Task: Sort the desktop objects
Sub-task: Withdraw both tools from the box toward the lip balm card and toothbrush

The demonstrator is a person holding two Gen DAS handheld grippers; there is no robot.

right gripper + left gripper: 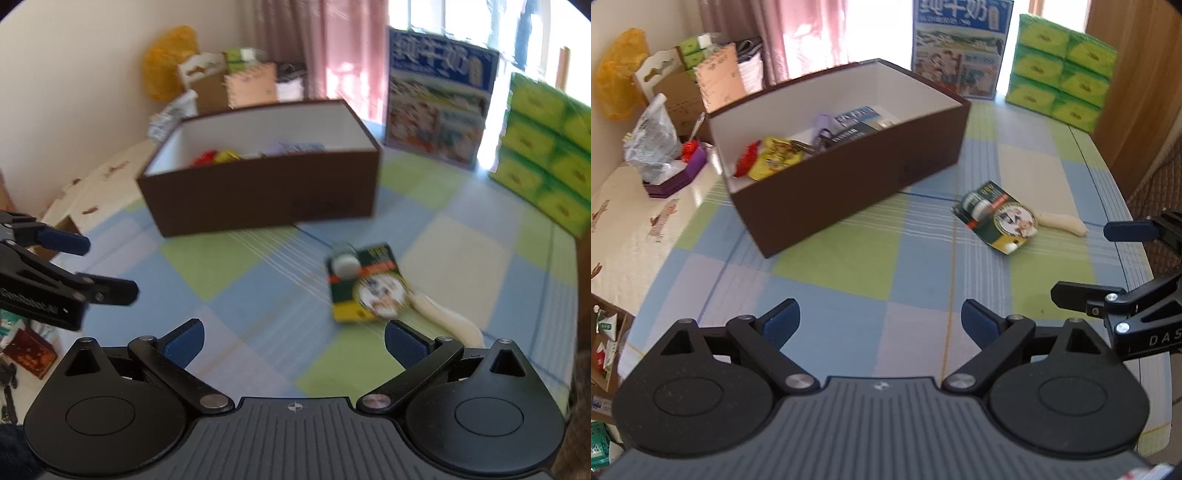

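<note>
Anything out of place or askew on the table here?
Two items lie loose on the checked tablecloth, outside the brown box that already holds other things: a green carded package, lying at an angle, and a cream-coloured object touching its edge. Nothing looks spilled or damaged. Both tongs are open and empty.

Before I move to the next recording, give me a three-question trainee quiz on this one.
1. True or false: the left claw holds an item.
2. What lies against the green carded package on the tablecloth? A) white cloth roll B) scissors C) cup
3. Where do the sorted items sit?

Key: 1. False, both it and the right claw are open and empty. 2. A, the white roll. 3. In the brown box.
</note>
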